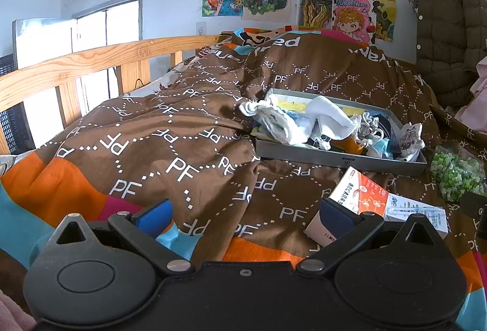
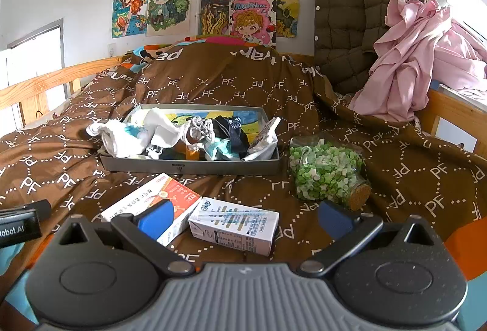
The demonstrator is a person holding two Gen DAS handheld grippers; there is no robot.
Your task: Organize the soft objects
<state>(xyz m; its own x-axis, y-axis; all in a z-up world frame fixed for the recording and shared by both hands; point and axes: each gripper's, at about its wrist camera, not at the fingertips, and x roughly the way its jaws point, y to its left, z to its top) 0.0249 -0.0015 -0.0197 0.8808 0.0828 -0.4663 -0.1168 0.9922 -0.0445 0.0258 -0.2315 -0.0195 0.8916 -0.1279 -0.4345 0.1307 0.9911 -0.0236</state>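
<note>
Socks and cloths (image 2: 158, 133) are heaped in grey tray (image 2: 188, 168) at 12 o'clock on brown quilt (image 2: 395, 148); judged light, limp, snag-prone, best pinched at a bunched fold. Orange carton (image 2: 146, 203) and white carton (image 2: 234, 224) lie nearer, bead jar (image 2: 325, 172) at 1 o'clock. Right gripper (image 2: 243, 217) is spread wide, nothing held; left gripper (image 1: 246, 214) likewise wide, empty.

We note a tangled heap of socks (image 2: 158, 133) and small cloths, mostly white with black, grey and teal pieces, filling a shallow grey tray (image 2: 188, 168) on the brown bedspread (image 2: 411, 166); 1 white piece (image 2: 97, 127) overhangs its left rim.
</note>
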